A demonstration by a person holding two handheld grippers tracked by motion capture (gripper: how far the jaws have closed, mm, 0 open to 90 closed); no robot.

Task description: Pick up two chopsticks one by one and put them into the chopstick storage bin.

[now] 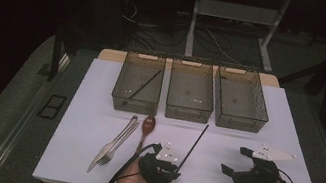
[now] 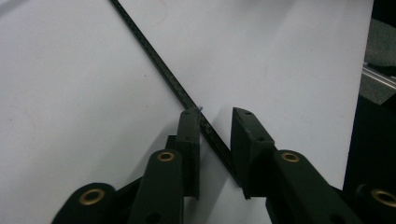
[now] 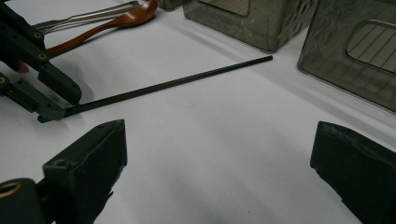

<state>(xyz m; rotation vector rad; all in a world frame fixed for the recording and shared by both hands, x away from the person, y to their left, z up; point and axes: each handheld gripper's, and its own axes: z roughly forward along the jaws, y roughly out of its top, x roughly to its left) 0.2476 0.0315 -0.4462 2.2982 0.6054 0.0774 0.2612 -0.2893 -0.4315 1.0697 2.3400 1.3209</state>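
We worked at a smooth white bench [image 1: 88, 159] in a dark room; left tongs [image 2: 215, 140] straddled, ungripped, a thin black chopstick [image 2: 154, 53]; right tongs [image 3: 219, 163] gaped wide.

Both grippers are black, the left gripper [image 1: 172, 169] and right gripper [image 1: 234, 160] each topped by a pale grey three-cornered plate. Brass-ringed screws stud the arms behind the jaws. Black cables trail back past olive sleeves.
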